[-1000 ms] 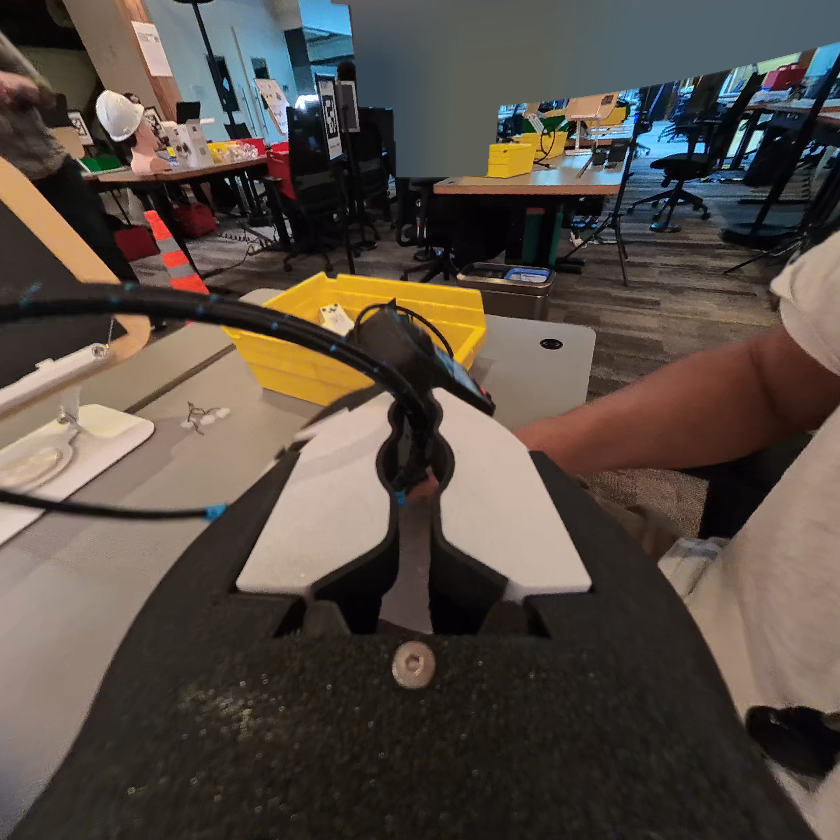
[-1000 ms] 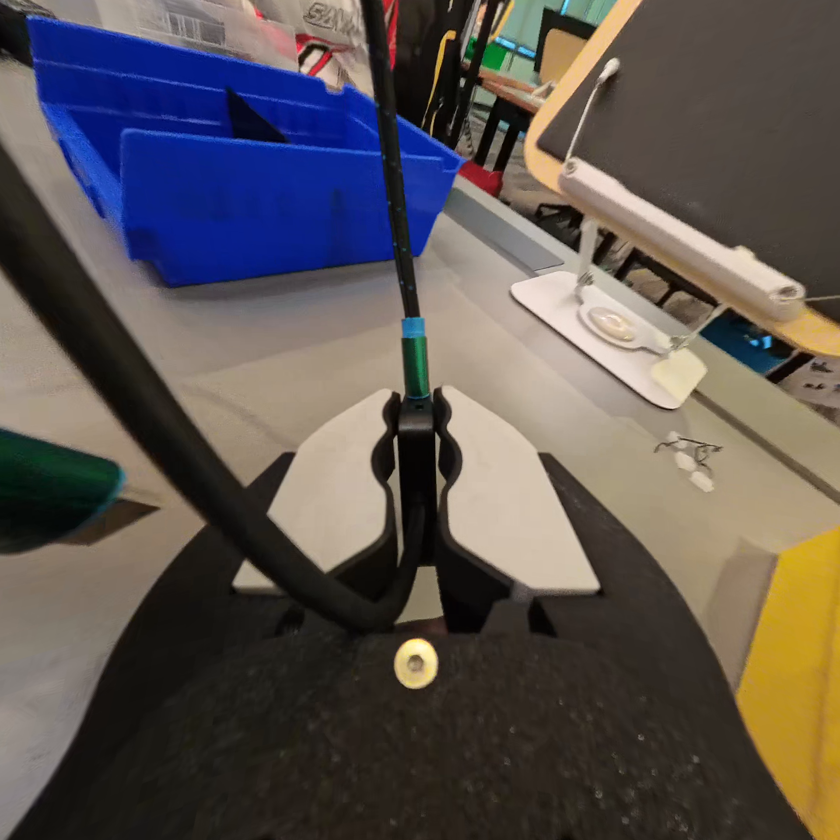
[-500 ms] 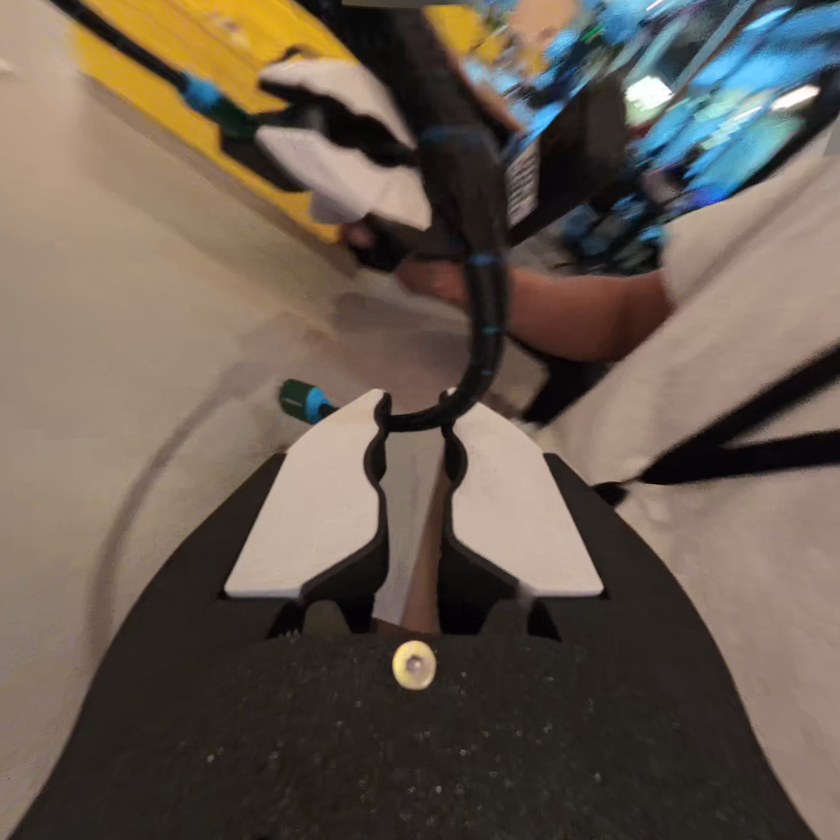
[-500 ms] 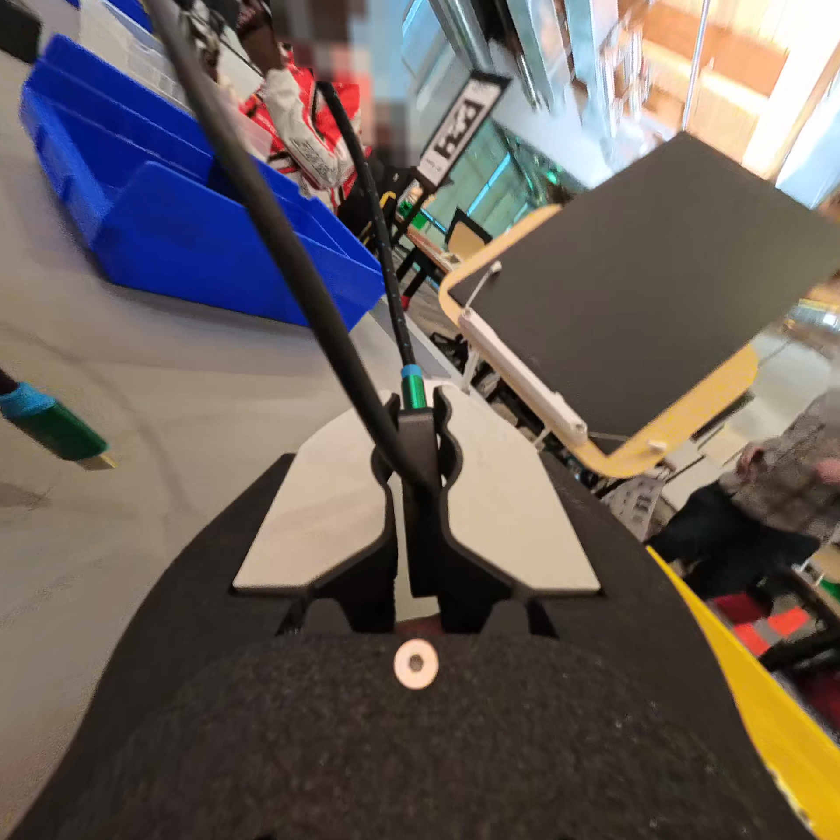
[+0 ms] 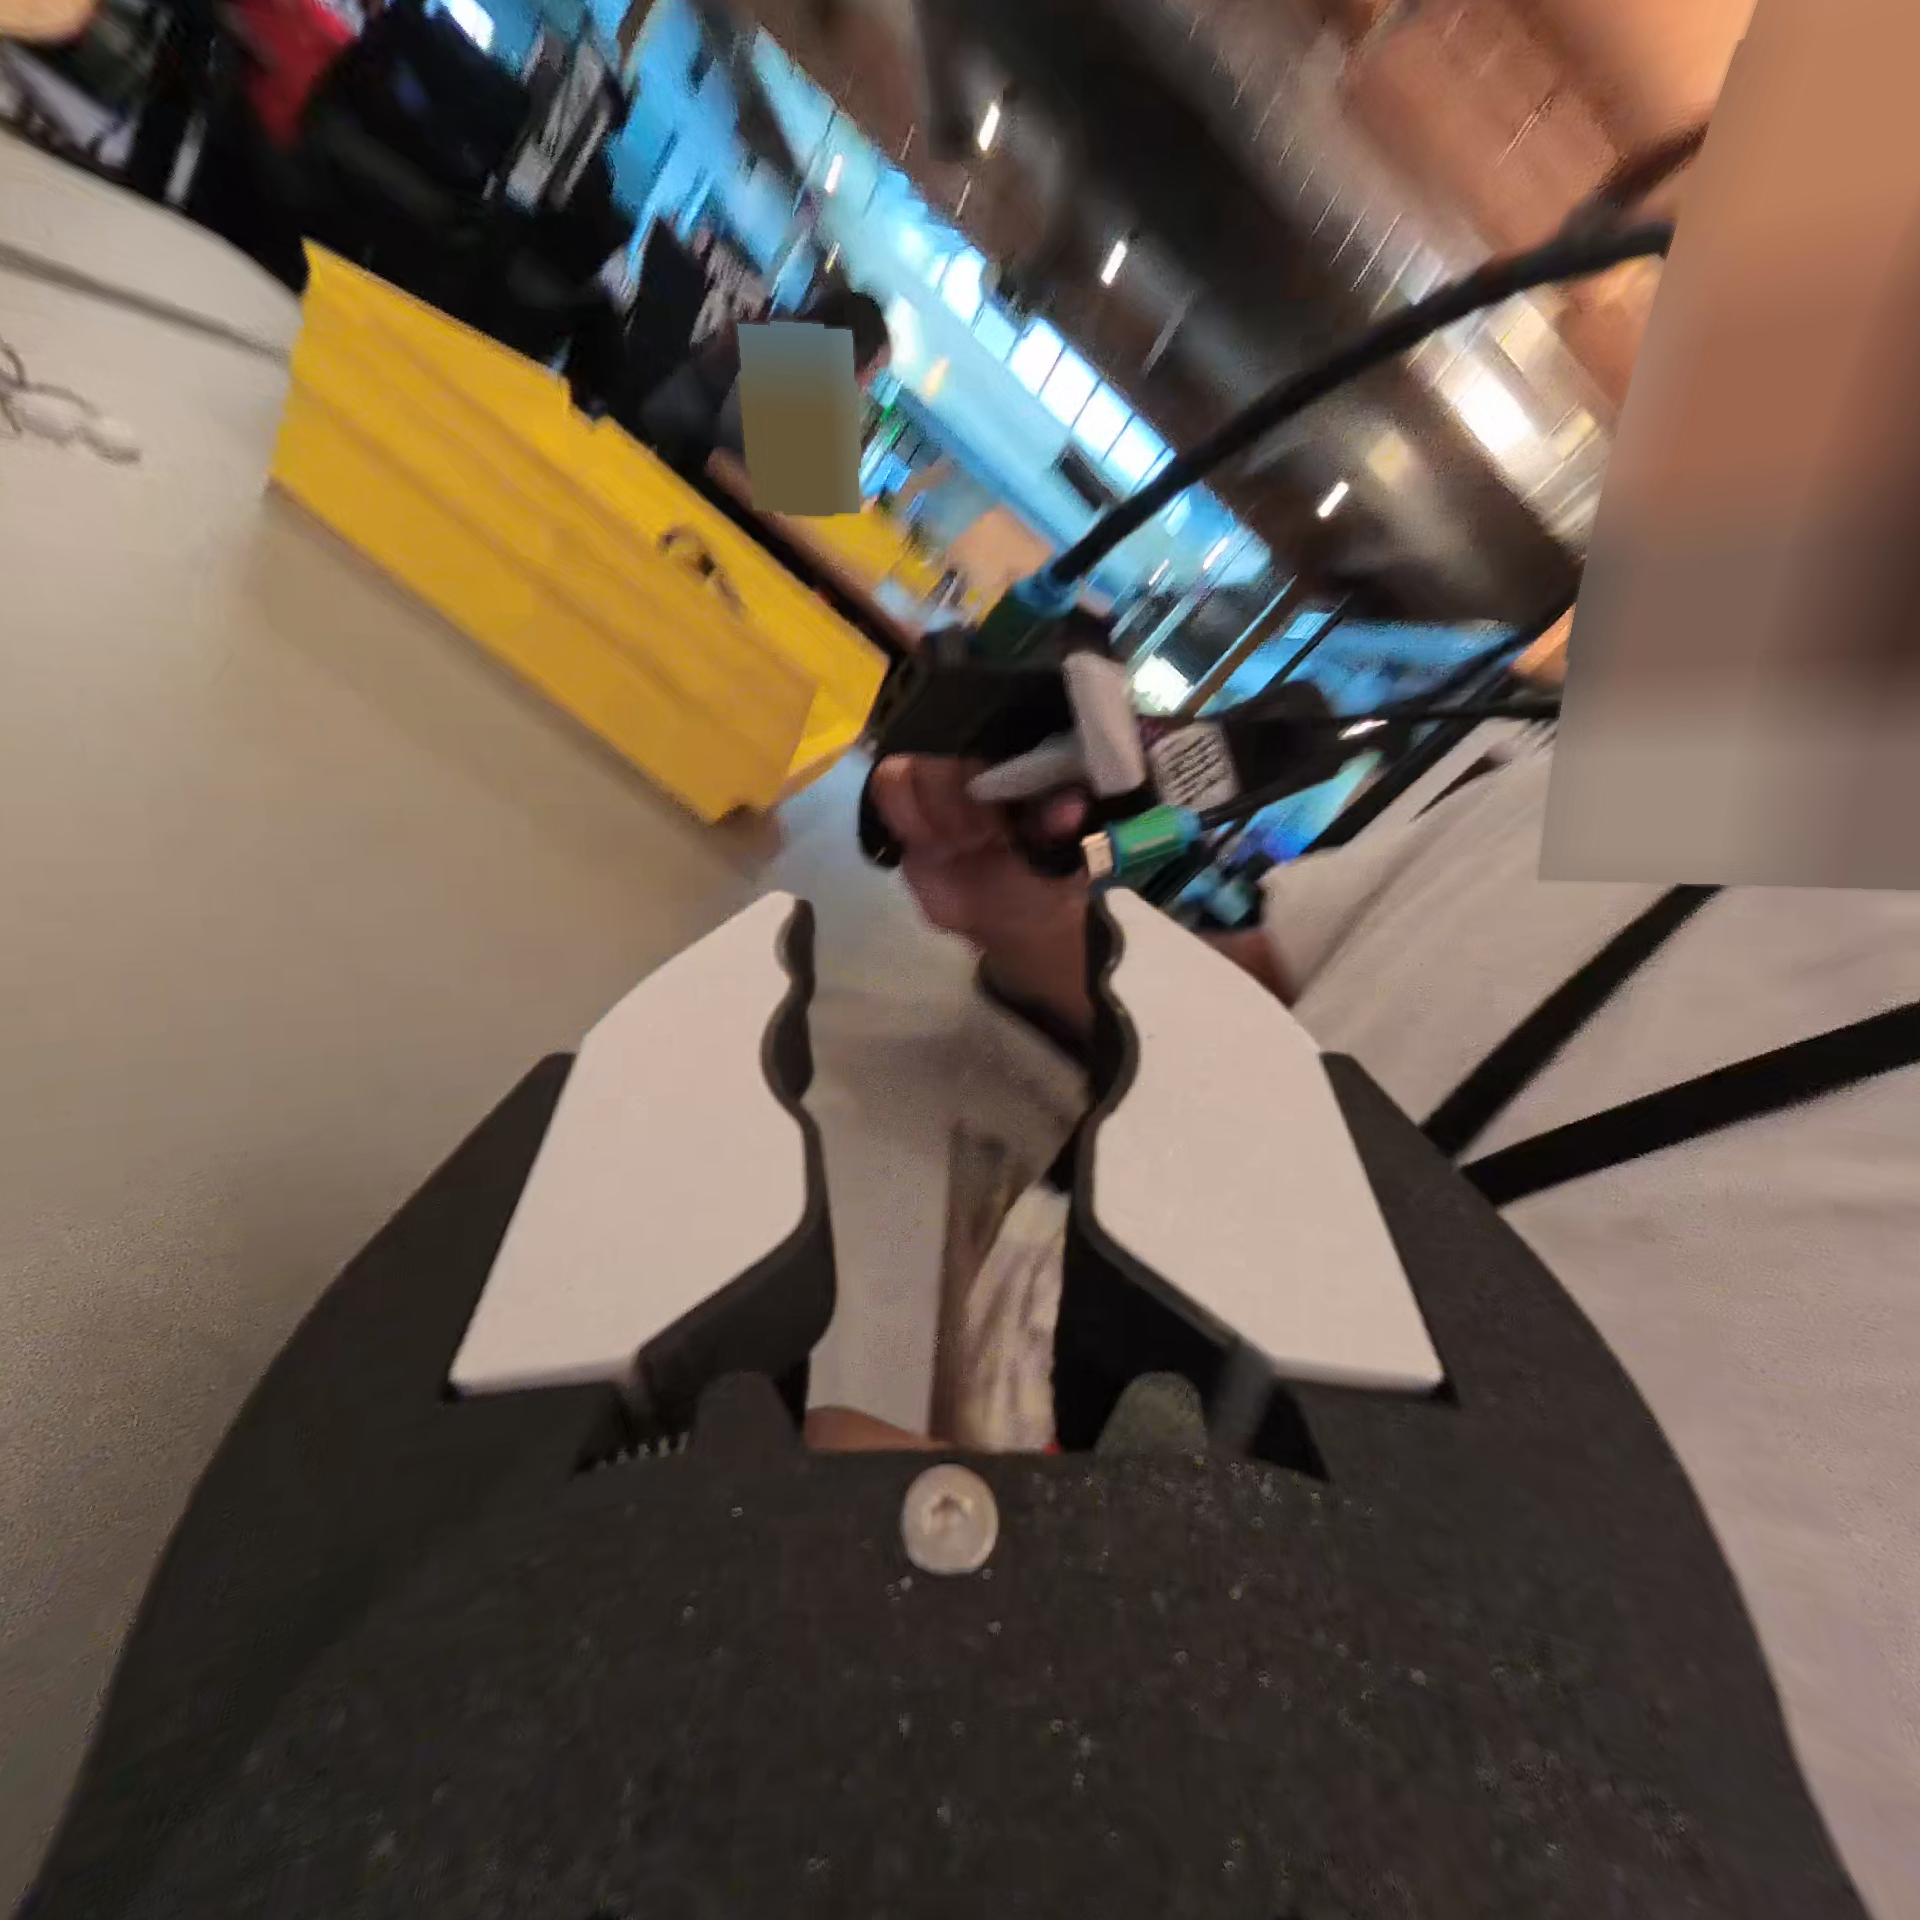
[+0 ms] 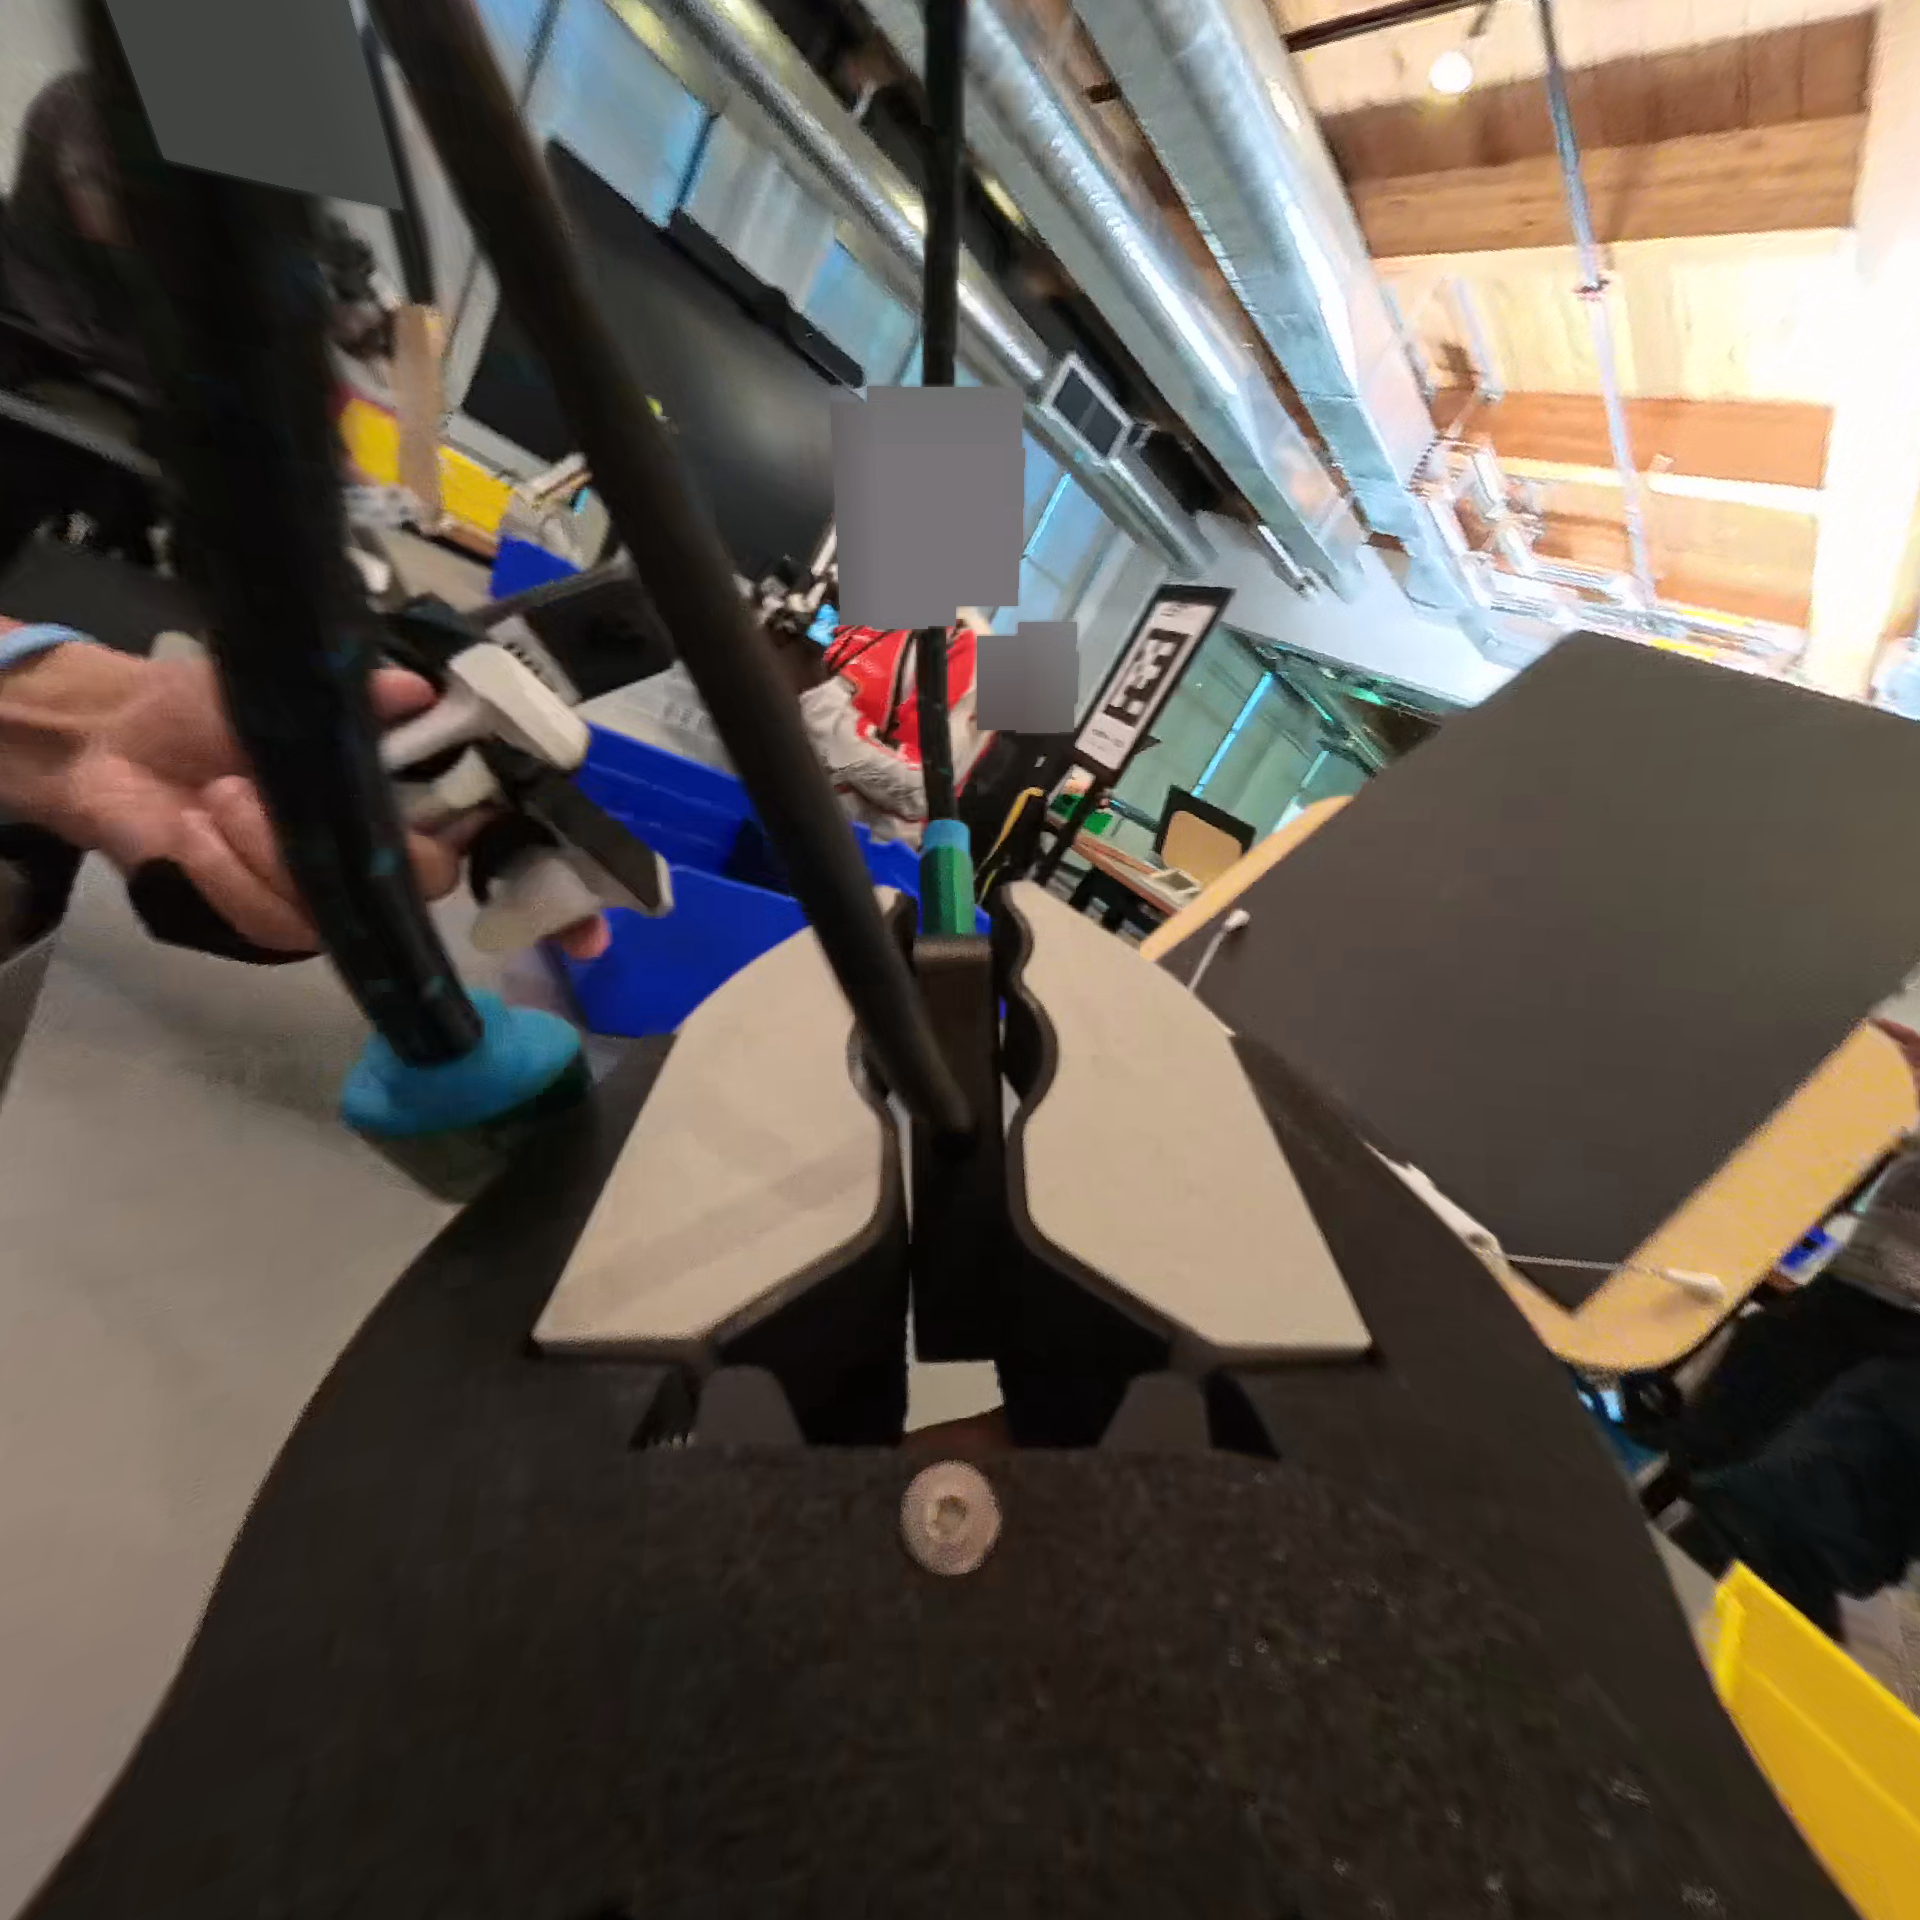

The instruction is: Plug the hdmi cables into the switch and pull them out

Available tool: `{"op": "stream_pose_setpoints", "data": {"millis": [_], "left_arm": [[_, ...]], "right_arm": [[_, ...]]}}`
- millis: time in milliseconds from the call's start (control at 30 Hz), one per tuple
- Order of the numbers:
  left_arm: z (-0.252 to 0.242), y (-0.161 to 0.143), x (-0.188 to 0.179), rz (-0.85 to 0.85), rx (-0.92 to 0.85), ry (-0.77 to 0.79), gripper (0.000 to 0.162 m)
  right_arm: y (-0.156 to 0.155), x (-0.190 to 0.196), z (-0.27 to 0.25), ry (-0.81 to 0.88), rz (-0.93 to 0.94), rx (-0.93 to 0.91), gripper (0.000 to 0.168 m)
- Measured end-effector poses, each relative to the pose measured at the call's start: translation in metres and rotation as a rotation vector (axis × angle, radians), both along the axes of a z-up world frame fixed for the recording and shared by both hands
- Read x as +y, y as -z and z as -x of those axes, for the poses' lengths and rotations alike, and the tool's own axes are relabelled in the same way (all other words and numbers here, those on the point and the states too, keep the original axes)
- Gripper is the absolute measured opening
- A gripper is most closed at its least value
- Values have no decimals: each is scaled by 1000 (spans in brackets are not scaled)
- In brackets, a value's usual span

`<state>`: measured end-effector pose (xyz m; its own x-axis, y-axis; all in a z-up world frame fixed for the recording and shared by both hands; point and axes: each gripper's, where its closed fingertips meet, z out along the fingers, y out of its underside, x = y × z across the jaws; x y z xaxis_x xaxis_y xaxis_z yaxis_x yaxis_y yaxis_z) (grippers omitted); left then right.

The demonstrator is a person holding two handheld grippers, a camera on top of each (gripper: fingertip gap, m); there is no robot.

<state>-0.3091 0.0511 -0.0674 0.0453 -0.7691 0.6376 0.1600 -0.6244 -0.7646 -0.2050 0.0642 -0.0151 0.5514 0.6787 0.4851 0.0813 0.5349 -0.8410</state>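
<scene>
Your left gripper [image 5: 951, 914] has its jaws spread apart with nothing between them; through the gap you see only the grey counter [image 5: 260, 883] and your own clothing. It is tipped well off level, and the picture is blurred.

Your right gripper [image 6: 951, 914] has its jaws closed on the black switch [image 6: 951, 1164], which stands on edge between the 2 pads. A green-and-blue hdmi plug [image 6: 948, 878] sits in the switch's far end, and its black cable [image 6: 940, 187] runs straight up out of the frame. A 2nd black cable [image 6: 665, 582] leaves the switch's near face and slants up to the left.

Just left of those jaws, another green plug with a blue collar [image 6: 457, 1070] hangs loose on a thick cable [image 6: 301, 665], close to the camera. Behind it, your left hand [image 6: 156, 790] holds the other gripper.

In the left wrist view the right gripper shows ahead, with a free green plug [image 5: 1138, 842] hanging under it. A yellow bin [image 5: 540, 530] stands on the counter beyond; a blue bin [image 6: 696, 914] shows in the right wrist view.
</scene>
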Motion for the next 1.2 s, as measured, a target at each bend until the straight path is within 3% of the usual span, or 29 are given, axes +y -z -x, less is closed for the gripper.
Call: {"op": "stream_pose_setpoints", "data": {"millis": [200, 467, 633, 733, 1067, 1200], "left_arm": [[-55, 12, 0, -137, 235, -119, 57], [-59, 18, 5, -214, 299, -213, 18], [-49, 39, 25, -225, 468, -366, 3], [-43, 40, 31, -275, 541, -435, 3], [-46, 47, 24, -333, 671, -492, 4], [-54, 43, 17, -307, 593, -420, 19]], "right_arm": [[33, -15, 31, -8, -99, -201, 14], [67, -23, 46, -58, -102, -359, 13], [95, -7, 51, -13, -19, -460, 14], [114, 8, 49, 68, 81, -541, 24], [140, 20, 51, 157, 256, -641, 13], [134, 24, 45, 206, 140, -663, 13]]}}
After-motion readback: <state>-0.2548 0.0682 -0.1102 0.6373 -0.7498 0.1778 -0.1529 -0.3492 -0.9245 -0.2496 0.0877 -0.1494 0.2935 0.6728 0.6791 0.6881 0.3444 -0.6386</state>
